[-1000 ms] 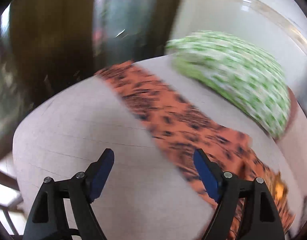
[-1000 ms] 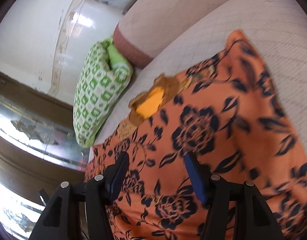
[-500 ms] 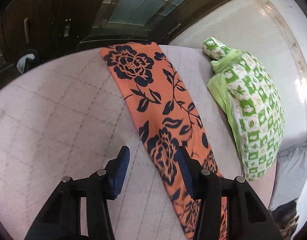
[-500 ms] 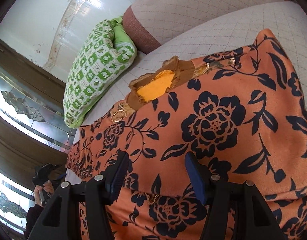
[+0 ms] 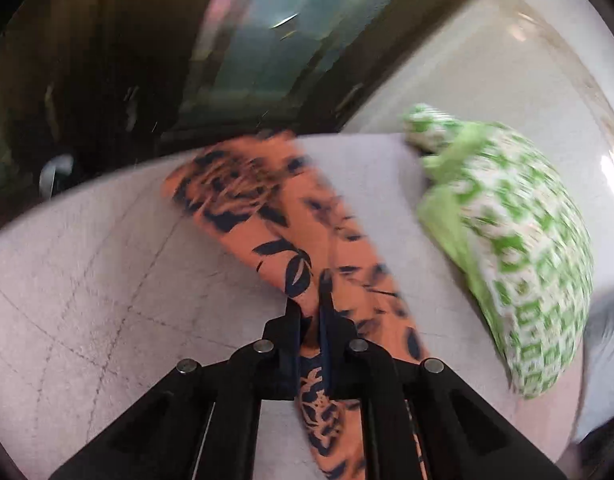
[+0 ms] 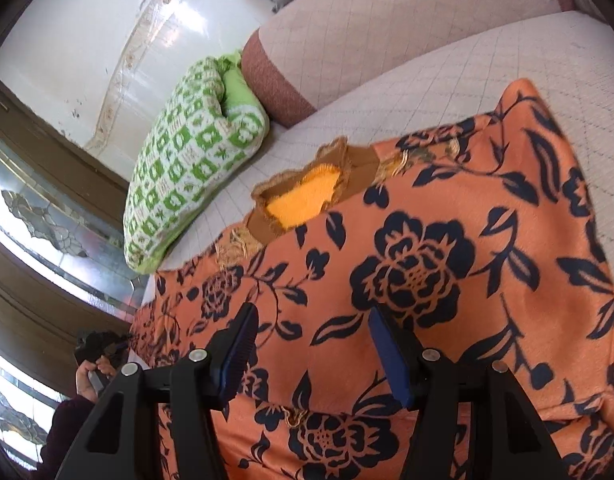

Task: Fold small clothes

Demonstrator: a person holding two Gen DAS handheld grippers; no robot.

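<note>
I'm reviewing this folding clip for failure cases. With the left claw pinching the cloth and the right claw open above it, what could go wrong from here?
1. The left claw grips only the narrow edge of the orange garment with dark blue flowers; a pull might slip it free or bunch it.
2. The right claw is open, pinning nothing, so the whole garment could drag along the quilted beige cushion.
3. The green-and-white patterned pillow lies close by; a wide fold could snag it.
</note>
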